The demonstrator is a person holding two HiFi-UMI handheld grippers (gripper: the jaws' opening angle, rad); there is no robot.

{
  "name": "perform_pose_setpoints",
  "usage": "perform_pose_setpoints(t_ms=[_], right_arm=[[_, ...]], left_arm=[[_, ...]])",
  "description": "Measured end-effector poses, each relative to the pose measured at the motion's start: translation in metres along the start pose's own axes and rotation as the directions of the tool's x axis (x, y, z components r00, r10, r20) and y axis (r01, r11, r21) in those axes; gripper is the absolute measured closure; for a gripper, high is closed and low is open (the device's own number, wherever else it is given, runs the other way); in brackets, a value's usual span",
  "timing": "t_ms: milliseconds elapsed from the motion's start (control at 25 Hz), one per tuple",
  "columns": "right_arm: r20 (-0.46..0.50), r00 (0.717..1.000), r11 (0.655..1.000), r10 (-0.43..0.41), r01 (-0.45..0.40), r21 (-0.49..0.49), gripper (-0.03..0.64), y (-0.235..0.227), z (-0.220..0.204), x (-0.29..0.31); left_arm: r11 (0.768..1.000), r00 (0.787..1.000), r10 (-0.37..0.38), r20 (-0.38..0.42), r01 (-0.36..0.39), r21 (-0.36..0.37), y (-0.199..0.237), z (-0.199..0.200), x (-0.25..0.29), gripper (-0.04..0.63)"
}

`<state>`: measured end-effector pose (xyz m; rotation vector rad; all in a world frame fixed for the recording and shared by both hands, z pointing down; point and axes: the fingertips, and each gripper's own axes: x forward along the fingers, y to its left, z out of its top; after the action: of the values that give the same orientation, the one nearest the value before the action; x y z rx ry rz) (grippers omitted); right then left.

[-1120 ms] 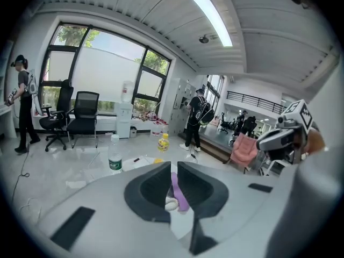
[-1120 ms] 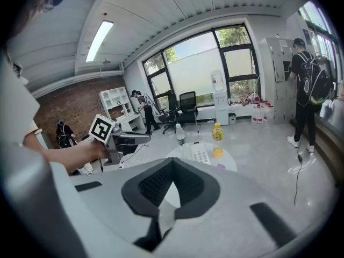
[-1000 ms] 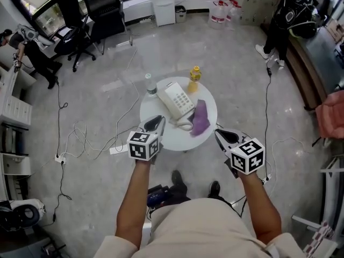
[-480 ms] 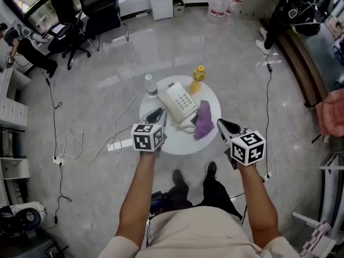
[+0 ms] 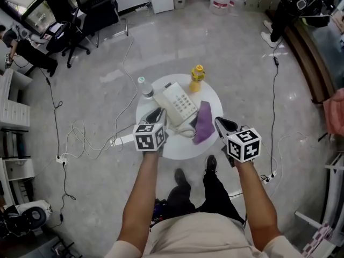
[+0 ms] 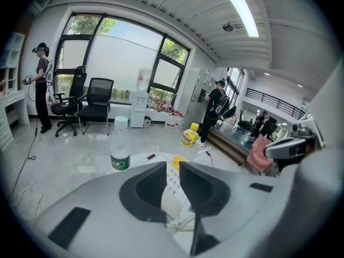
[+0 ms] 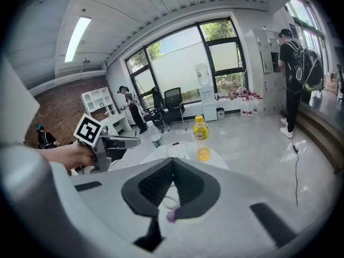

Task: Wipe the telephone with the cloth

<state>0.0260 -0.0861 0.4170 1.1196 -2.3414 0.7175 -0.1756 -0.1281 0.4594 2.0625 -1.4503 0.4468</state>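
Observation:
A white push-button telephone [image 5: 179, 104] lies on the small round white table [image 5: 156, 104], with its coiled cord at the near side. Beside it on the right lies the purple cloth [image 5: 203, 123]. My left gripper [image 5: 156, 116] hovers over the table's near left edge, just short of the phone. Its jaws are opening and stand a narrow gap apart with nothing held; in the left gripper view the telephone [image 6: 172, 180] shows through that gap. My right gripper [image 5: 221, 123] hangs at the table's near right edge beside the cloth, shut and empty.
A yellow drink bottle [image 5: 196, 78] stands at the table's far edge and a clear water bottle [image 5: 144, 87] at its far left. Cables [image 5: 86, 136] trail over the floor to the left. Office chairs [image 5: 97, 7] and people stand further off.
Both grippers have edged a little forward, toward the table. The phone, the cloth and the bottles lie where they were.

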Motion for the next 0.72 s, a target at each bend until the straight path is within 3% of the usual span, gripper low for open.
perform_pose_setpoints(t_ms=[720], right_arm=[[-0.123,0.992,0.998,0.014,-0.007,0.058,0.604,-0.058,-0.068,0.064]], left_arm=[[0.986,0.985,0.14,-0.096,-0.148,-0.072,0.023,-0.049,0.083,0.384]])
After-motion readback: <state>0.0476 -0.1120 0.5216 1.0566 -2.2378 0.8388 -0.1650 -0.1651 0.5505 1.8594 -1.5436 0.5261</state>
